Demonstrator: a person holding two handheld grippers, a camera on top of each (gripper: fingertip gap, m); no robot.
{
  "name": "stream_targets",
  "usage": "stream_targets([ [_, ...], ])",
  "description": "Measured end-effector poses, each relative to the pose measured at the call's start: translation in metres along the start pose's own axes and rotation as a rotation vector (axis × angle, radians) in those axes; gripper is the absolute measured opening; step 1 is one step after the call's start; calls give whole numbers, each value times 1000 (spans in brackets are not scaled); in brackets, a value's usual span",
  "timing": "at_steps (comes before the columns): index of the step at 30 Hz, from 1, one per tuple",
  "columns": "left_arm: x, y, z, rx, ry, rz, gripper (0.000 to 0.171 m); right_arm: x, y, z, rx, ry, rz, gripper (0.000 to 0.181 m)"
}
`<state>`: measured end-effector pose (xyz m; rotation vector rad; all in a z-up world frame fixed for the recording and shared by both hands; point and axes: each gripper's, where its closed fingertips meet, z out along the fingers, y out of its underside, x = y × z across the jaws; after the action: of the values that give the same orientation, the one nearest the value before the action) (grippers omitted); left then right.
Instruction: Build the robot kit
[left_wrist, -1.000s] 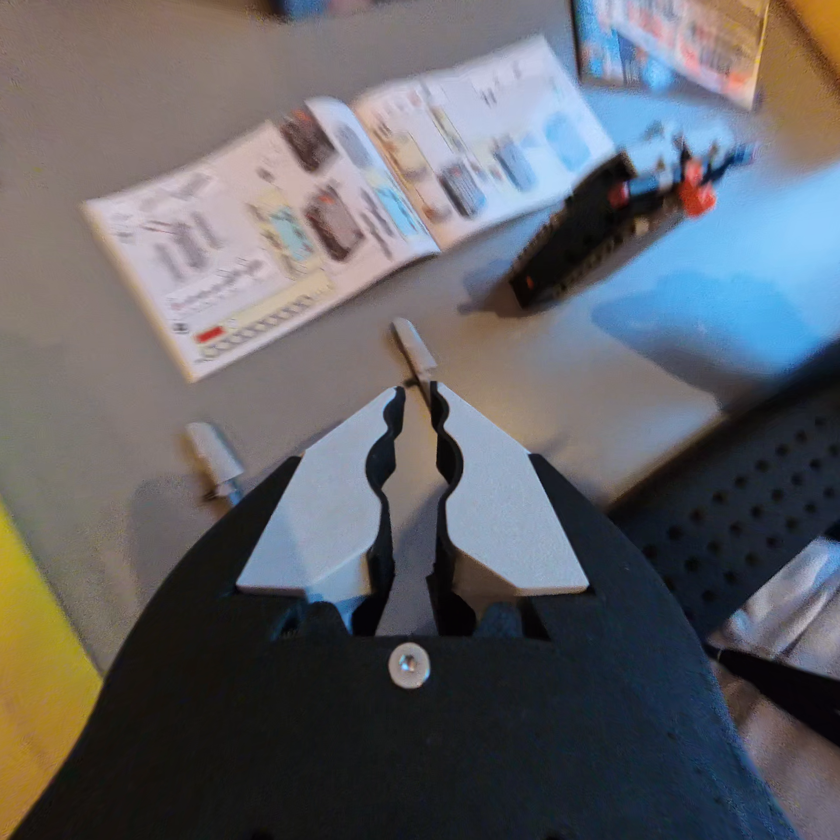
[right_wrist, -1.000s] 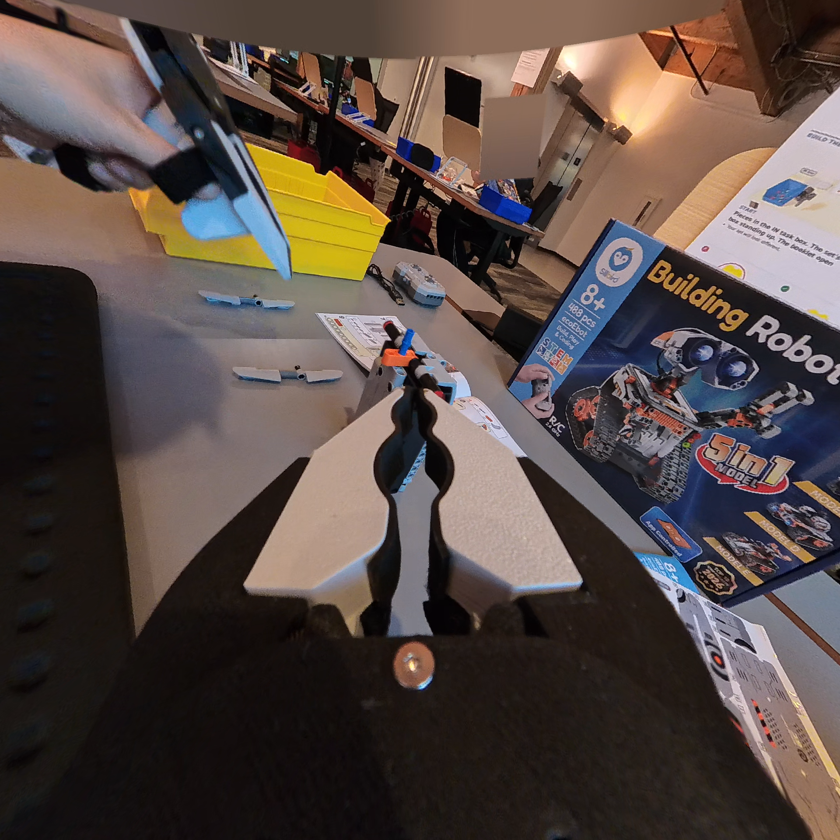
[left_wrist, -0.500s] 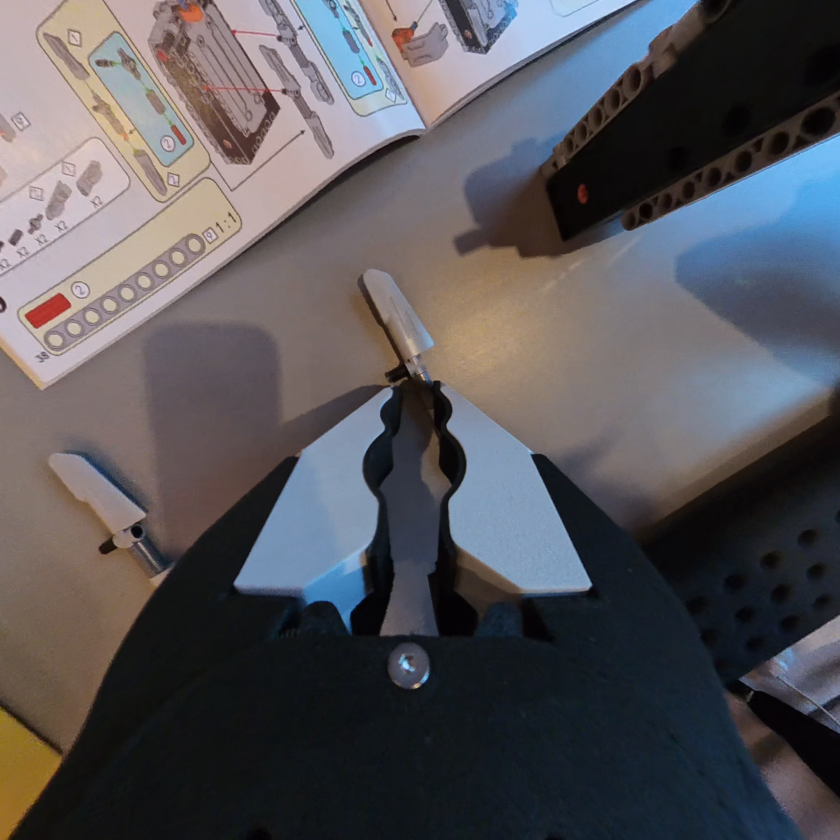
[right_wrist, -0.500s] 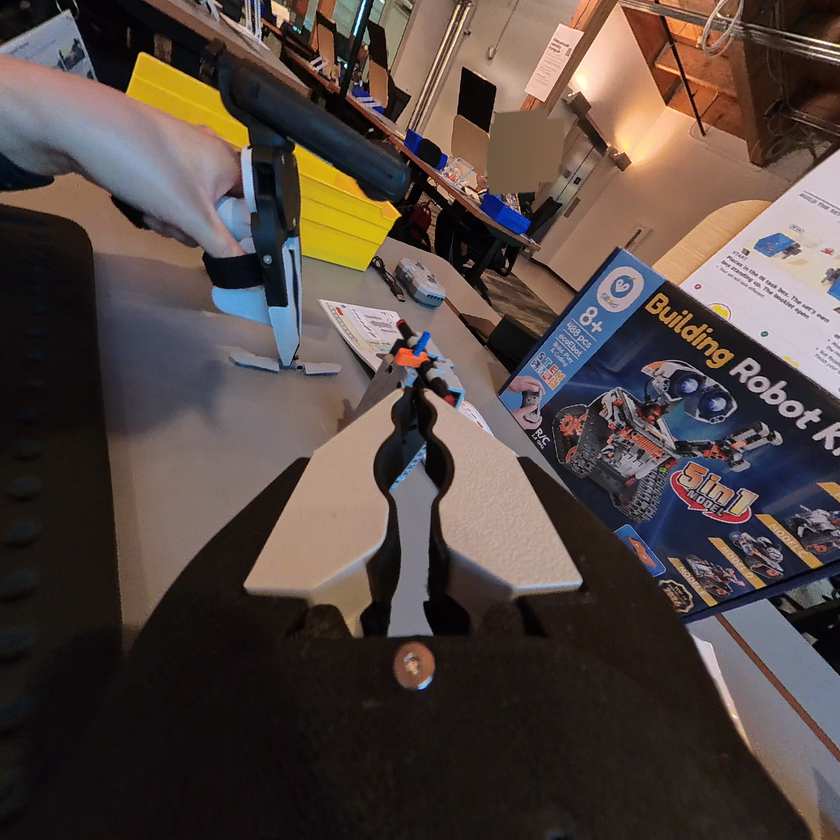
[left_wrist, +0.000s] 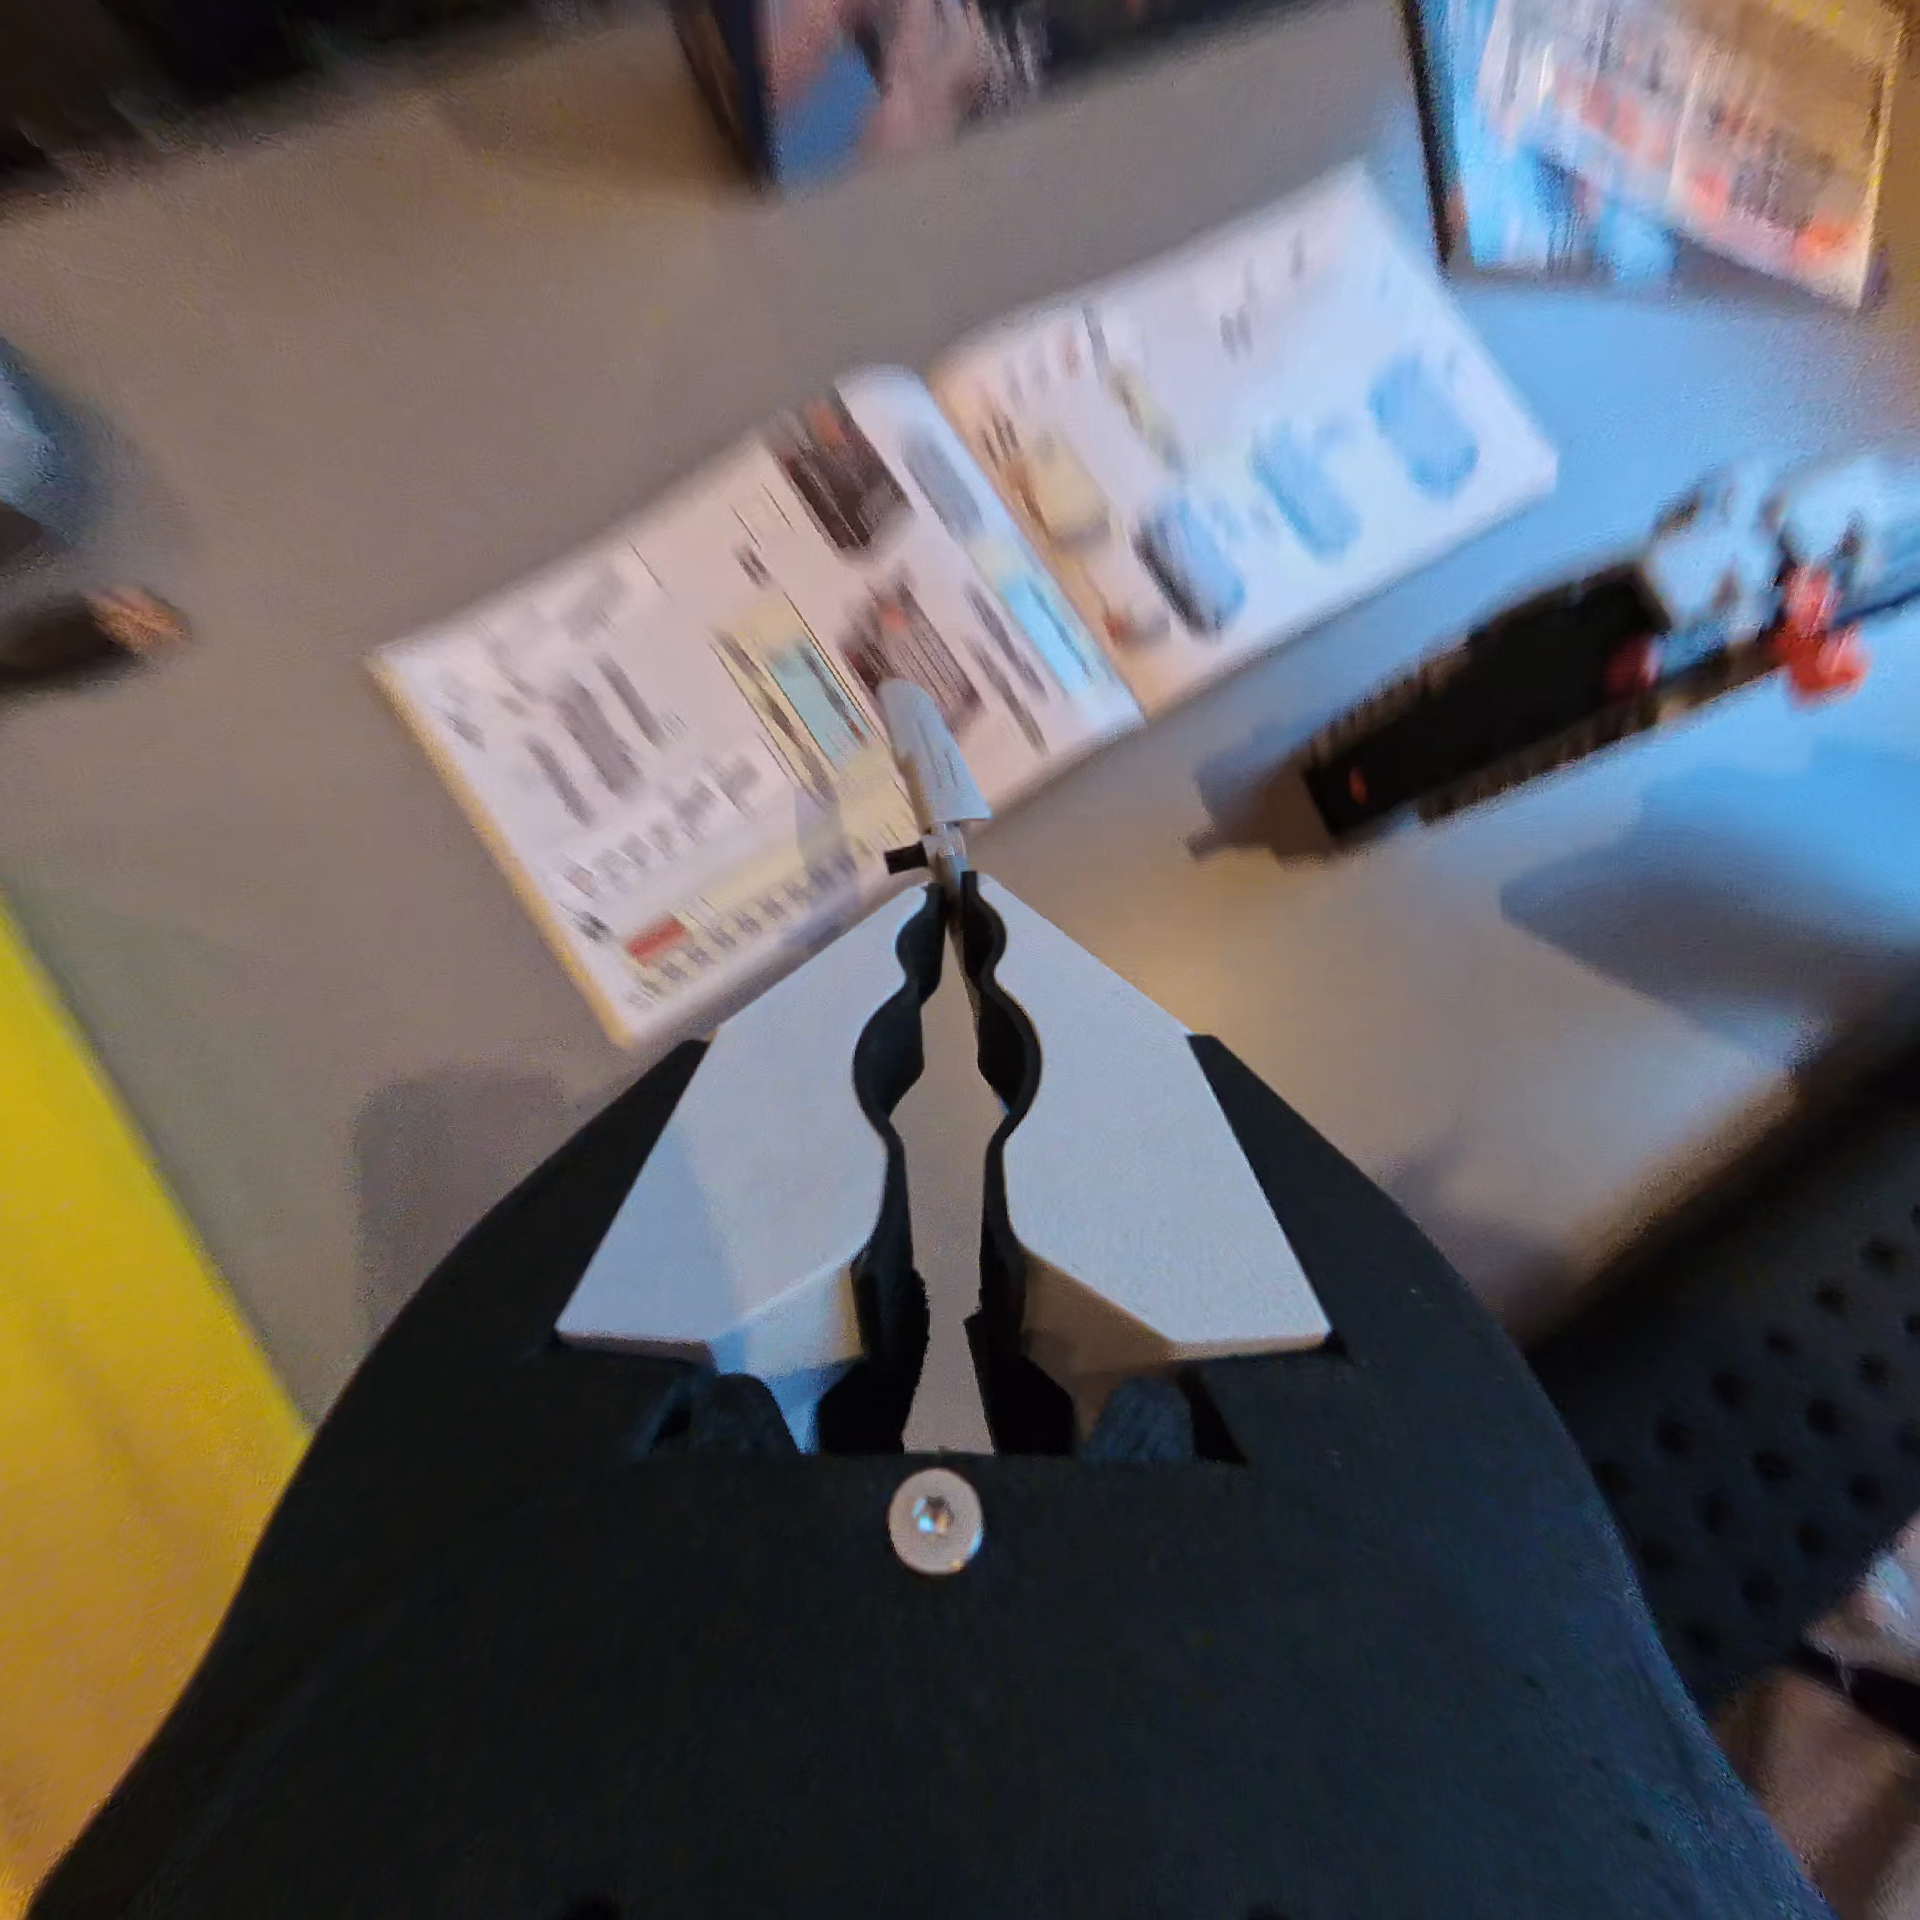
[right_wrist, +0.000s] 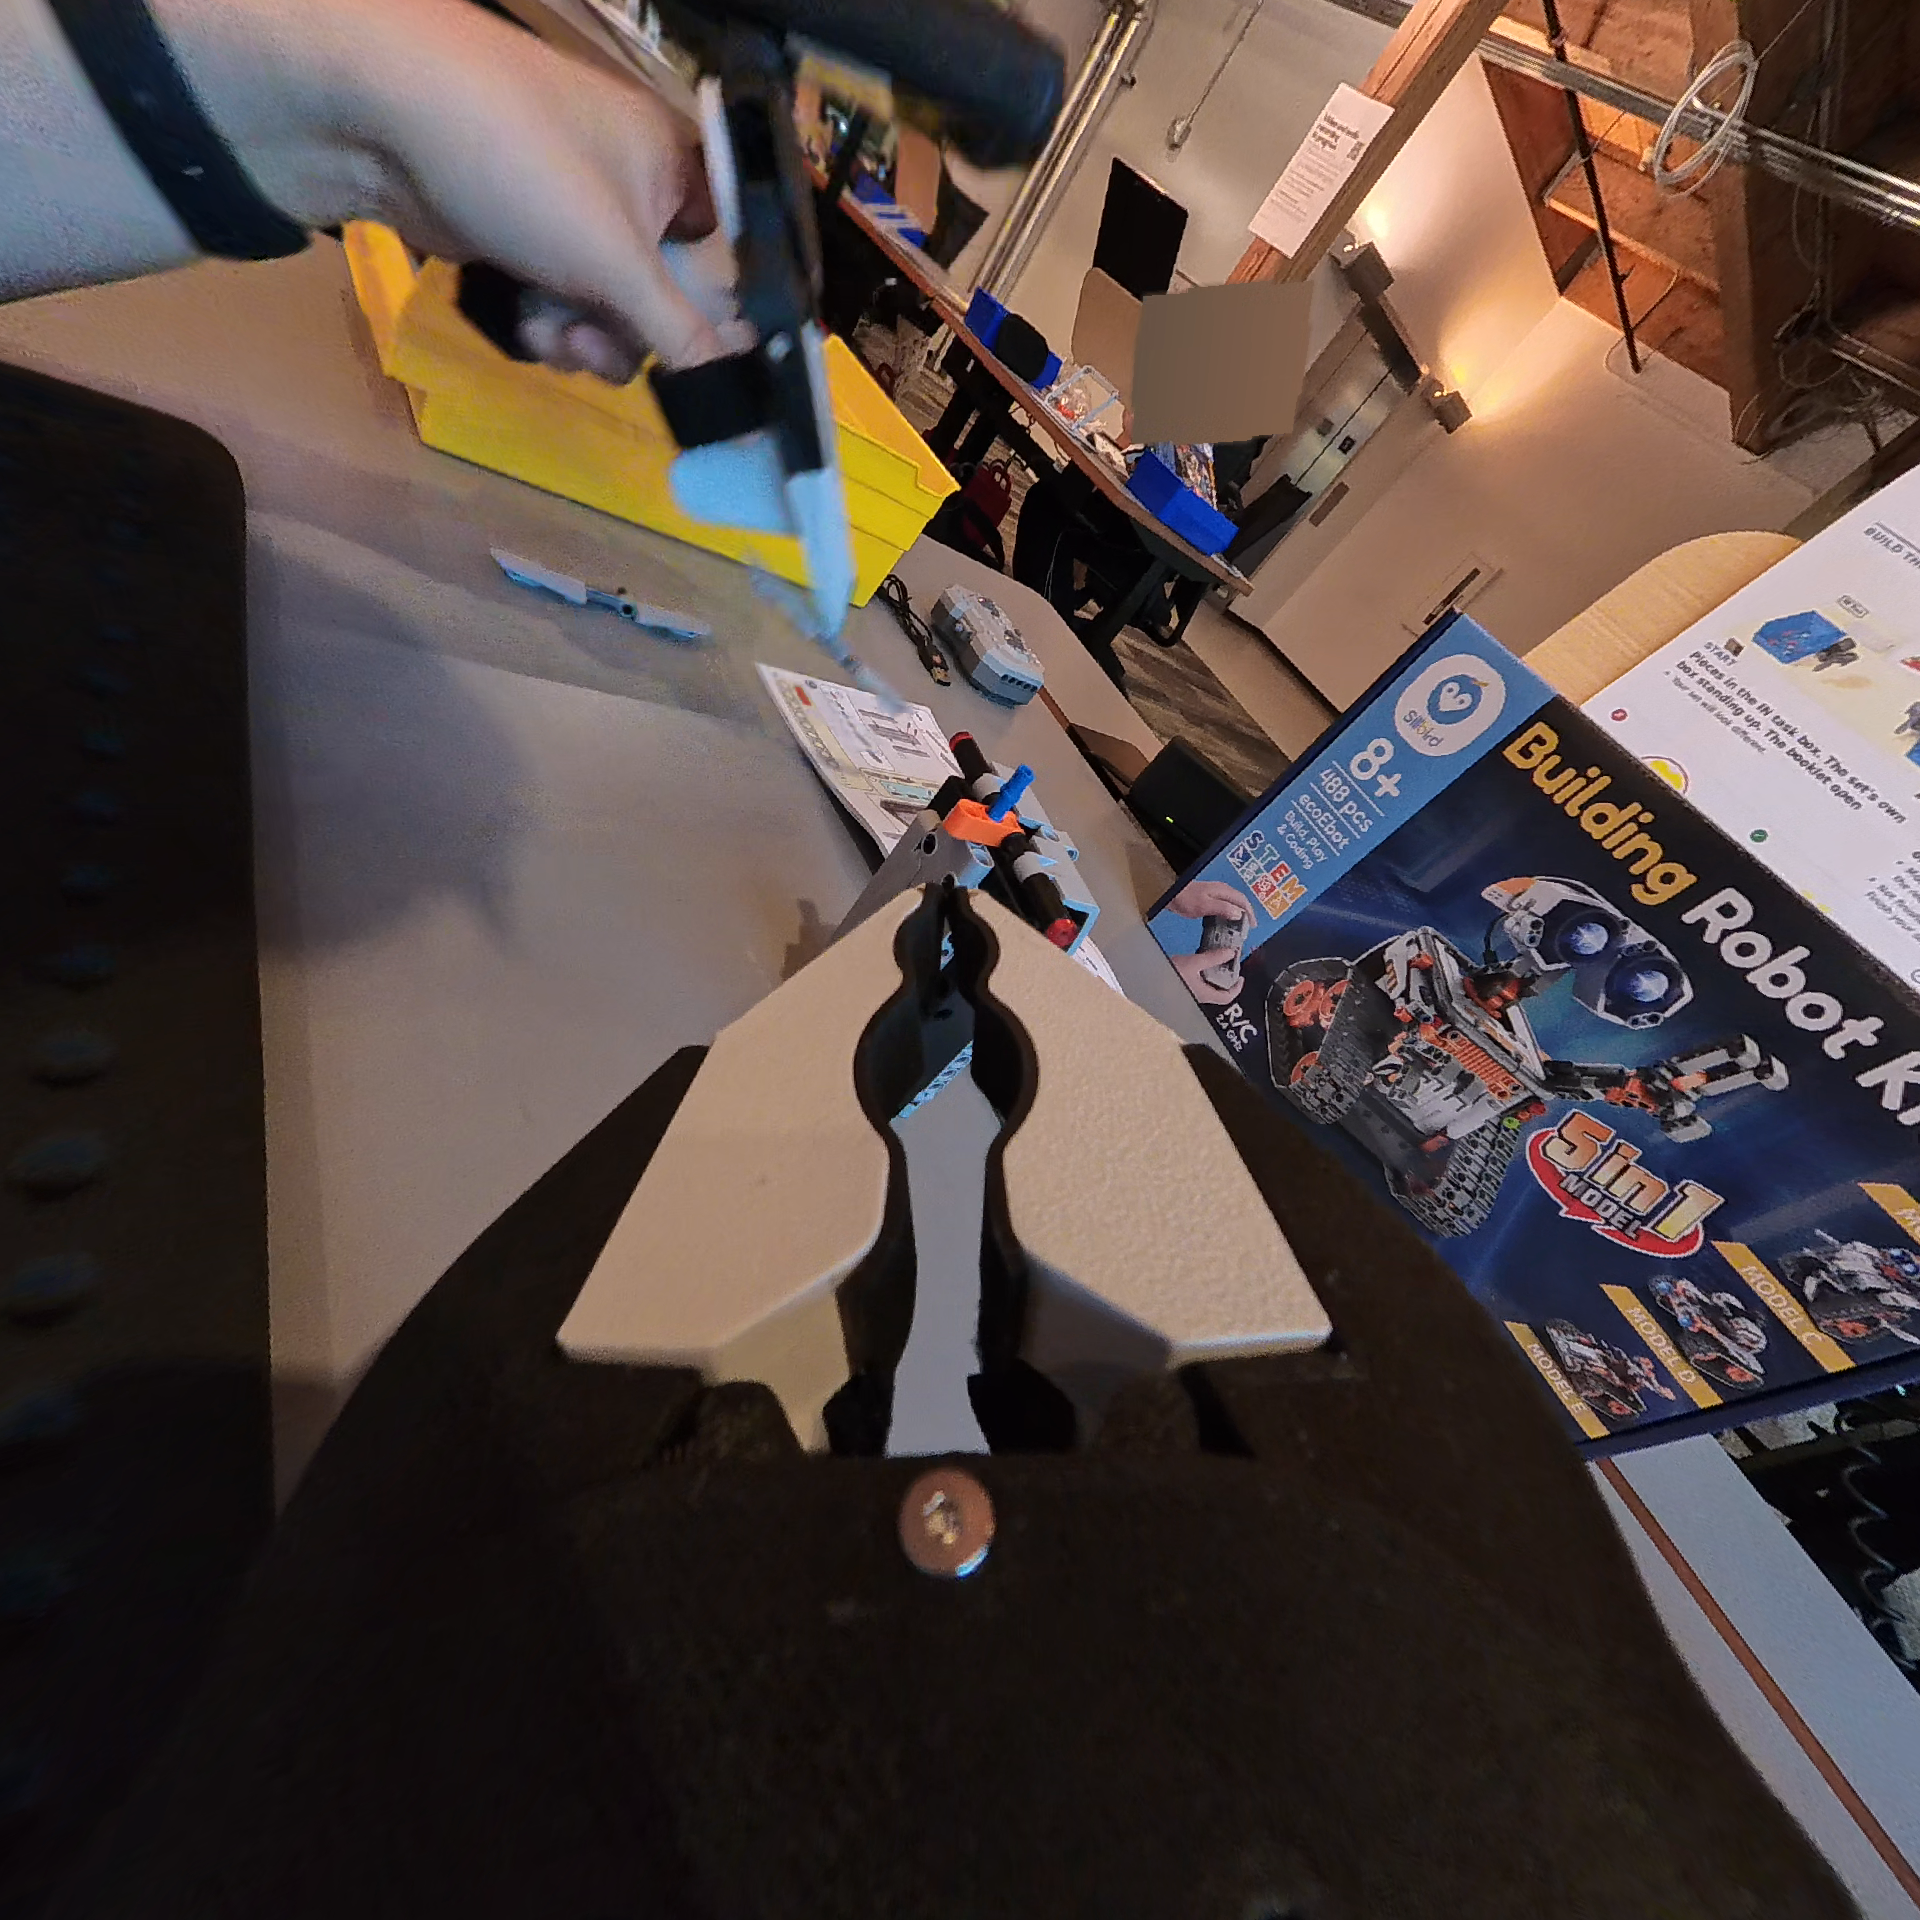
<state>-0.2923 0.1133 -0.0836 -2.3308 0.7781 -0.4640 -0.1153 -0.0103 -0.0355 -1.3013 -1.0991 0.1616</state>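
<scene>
My left gripper (left_wrist: 948, 883) is shut on the thin axle end of a small grey paddle-shaped part (left_wrist: 933, 764) and holds it in the air above the open instruction booklet (left_wrist: 1247, 499). The right wrist view shows that gripper (right_wrist: 821, 582) held by a hand, raised over the table. My right gripper (right_wrist: 948, 904) is shut on the edge of a black and grey brick model (right_wrist: 997, 831) with orange, blue and red pins, tilted up off the table; the model also shows in the left wrist view (left_wrist: 1507, 717). A second grey part (right_wrist: 597, 597) lies on the table.
A yellow bin (right_wrist: 582, 447) stands at the far left. A large robot-kit box (right_wrist: 1558, 987) stands to the right. A grey battery box (right_wrist: 982, 639) with a cable lies beyond the booklet (right_wrist: 862, 748). A black perforated mat (right_wrist: 104, 935) lies at the near edge. Some 25 cm of space lies between my two pairs of fingers.
My left gripper came down over the grey part on the table, shut on its axle and lifted it up. My right gripper kept its hold on the model.
</scene>
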Motion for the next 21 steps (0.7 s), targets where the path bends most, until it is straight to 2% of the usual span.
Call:
stream_targets([
  [3, -18, -55, -25, 157, -2, -23, 0, 0, -1, 0, 19, 6, -19, 0],
  [5, -10, -61, -27, 138, 65, -69, 0, 1, 2, 0, 9, 6, -23, 0],
  [7, -5, -54, -21, 127, 95, -66, 0, 3, 7, 1, -14, 14, -18, 0],
  [9, -13, -40, -8, 104, 59, -72, 0, 4, 8, 0, -12, 16, -17, 0],
  [11, -15, -15, 10, -9, 76, -131, 0, 1, 6, 2, -5, 4, -11, 0],
  [13, -7, 4, 26, -96, 135, -194, 14, -1, 7, 3, -15, -5, -22, 0],
  [14, -3, 11, 32, -118, 156, -208, 13, -3, 8, 4, -25, -8, -32, 0],
  [15, -5, 17, 37, -128, 145, -209, 11, -3, 9, 4, -31, -7, -44, 0],
  [17, -13, 23, 47, -129, 85, -222, 21, -4, 8, 3, -32, -3, -59, 0],
  [19, -7, 23, 57, -129, 95, -210, 34, -4, 5, 2, -22, -2, -61, 0],
  [21, -8, 30, 65, -180, 32, -153, 37, -5, 3, 2, -15, -6, -61, 0],
])
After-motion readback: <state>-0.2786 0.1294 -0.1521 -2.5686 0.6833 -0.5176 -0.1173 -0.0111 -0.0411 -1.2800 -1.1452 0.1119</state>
